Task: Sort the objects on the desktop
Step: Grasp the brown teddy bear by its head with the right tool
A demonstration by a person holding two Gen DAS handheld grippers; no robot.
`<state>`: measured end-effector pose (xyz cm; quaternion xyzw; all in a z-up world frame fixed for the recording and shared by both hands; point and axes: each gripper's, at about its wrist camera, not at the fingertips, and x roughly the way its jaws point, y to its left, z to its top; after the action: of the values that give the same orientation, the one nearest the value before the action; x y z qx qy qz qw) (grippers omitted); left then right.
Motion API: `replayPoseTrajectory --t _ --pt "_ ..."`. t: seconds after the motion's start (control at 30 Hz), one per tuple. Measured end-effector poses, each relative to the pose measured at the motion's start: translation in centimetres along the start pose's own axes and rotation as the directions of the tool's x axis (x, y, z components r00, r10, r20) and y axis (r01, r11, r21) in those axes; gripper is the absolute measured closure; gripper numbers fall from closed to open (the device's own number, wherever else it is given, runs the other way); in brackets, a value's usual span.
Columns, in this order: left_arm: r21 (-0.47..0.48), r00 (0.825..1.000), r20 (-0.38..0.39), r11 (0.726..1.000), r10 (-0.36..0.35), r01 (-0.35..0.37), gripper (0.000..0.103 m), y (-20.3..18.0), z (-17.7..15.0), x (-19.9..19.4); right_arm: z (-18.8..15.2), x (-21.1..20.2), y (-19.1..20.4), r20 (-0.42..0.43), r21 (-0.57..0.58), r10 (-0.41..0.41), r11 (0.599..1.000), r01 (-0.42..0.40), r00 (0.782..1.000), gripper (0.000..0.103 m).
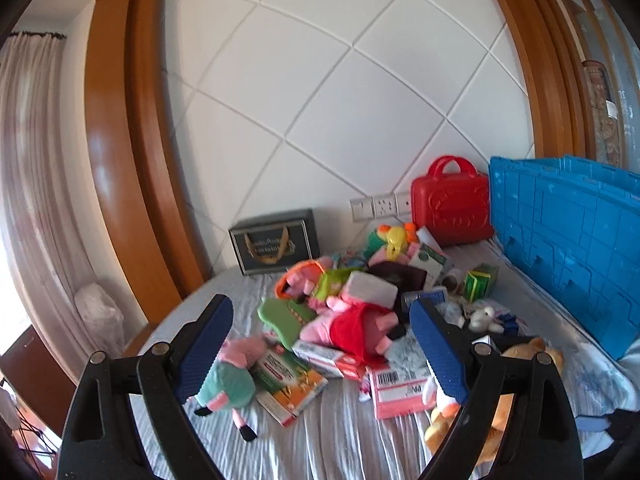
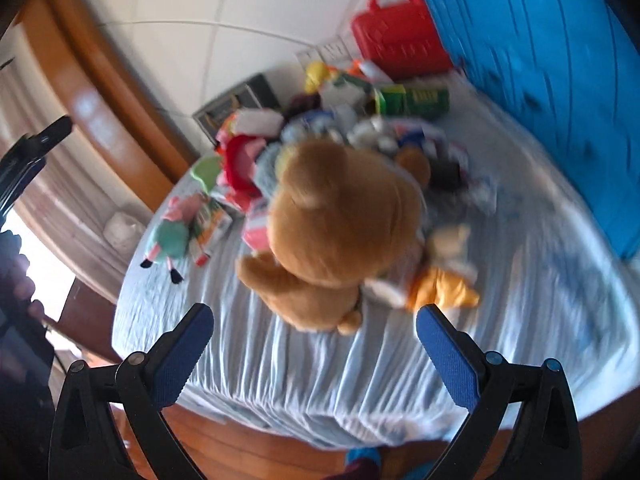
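Both grippers — left gripper [image 1: 322, 346], right gripper [image 2: 316, 354] — are held wide, empty. Brown teddy [image 2: 336, 236] lies nearest on the heaped pile [image 1: 352, 292]; neighbours could be dragged off if snagged.

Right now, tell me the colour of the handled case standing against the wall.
Red, handle included. The case shows sharpest in the left wrist view.

The left gripper [image 1: 320, 344] has two black plastic arms with triangular cut-outs and round silver screws at the joints. Its fingers [image 1: 206, 354] carry dark blue pads with a fine ribbed texture and serrated inner edges. The right gripper [image 2: 316, 356] is built alike: black arms, silver pivots, blue ribbed pads [image 2: 450, 358] at lower right.
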<state>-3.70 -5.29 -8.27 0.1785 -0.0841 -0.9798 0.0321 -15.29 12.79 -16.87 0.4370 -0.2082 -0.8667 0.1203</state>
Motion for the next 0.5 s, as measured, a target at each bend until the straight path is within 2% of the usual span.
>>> replayPoseTrajectory --t 0.07,0.17,0.27,0.43,0.5 --pt "0.002 1.000 -0.015 1.000 0.013 -0.013 0.012 0.3 -0.5 1.1 -0.4 2.0 -0.8 -0.020 0.066 -0.006 0.998 0.008 1.000 0.000" --pt "-0.009 0.998 -0.048 1.000 -0.029 0.028 0.012 1.1 -0.8 3.0 -0.2 4.4 -1.6 -0.009 0.168 -0.035 0.985 0.036 0.999 0.000" --pt "0.036 0.998 -0.048 0.998 -0.041 0.042 0.012 2.0 -0.7 4.6 0.4 6.9 -2.6 0.019 0.334 -0.035 0.942 0.026 0.999 0.000" --pt "0.062 0.994 -0.062 0.993 -0.094 0.097 0.012 3.6 -0.6 7.8 1.0 9.6 -1.8 0.083 0.387 -0.099 0.920 0.059 0.992 0.000" --pt "0.075 0.991 -0.075 0.990 -0.114 0.120 0.012 3.7 -0.8 8.9 1.3 10.4 -1.2 0.097 0.385 -0.155 0.917 0.106 0.983 0.000"
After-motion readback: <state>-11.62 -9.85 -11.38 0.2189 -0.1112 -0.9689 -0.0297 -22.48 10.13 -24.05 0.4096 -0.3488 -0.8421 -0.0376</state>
